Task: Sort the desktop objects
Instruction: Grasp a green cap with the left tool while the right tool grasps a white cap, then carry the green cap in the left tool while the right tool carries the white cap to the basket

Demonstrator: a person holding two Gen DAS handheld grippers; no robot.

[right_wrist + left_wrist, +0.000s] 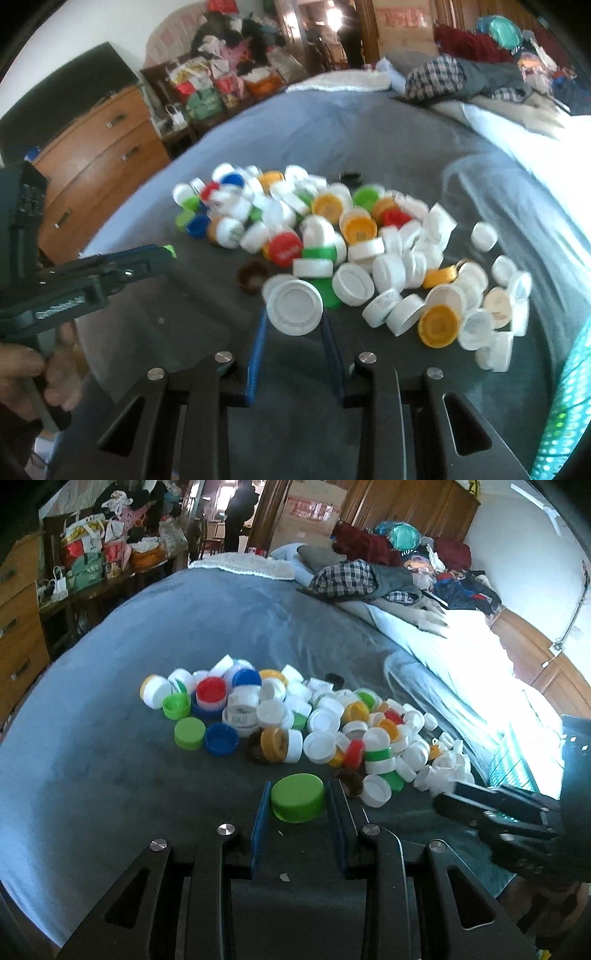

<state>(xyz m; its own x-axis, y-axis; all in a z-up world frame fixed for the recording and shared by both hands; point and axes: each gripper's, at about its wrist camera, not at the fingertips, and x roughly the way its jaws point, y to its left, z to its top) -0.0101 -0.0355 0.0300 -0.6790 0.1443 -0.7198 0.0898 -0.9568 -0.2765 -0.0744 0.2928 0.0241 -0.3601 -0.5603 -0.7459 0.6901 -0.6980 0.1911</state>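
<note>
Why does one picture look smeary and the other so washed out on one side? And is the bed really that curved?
Right wrist view: motion blur smears the pile of bottle caps, though the white cap between the right tongs reads fairly clearly. Left wrist view: sharper, the green cap crisp in the left tongs, but window light burns out the bedding at right. Both: the fisheye lens bends the bed's edges.

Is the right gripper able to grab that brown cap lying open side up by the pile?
Probably not right now. The right gripper already has a white cap between its fingers. The brown cap itself lies at the pile's near edge with nothing on top, just up and left of it.
</note>
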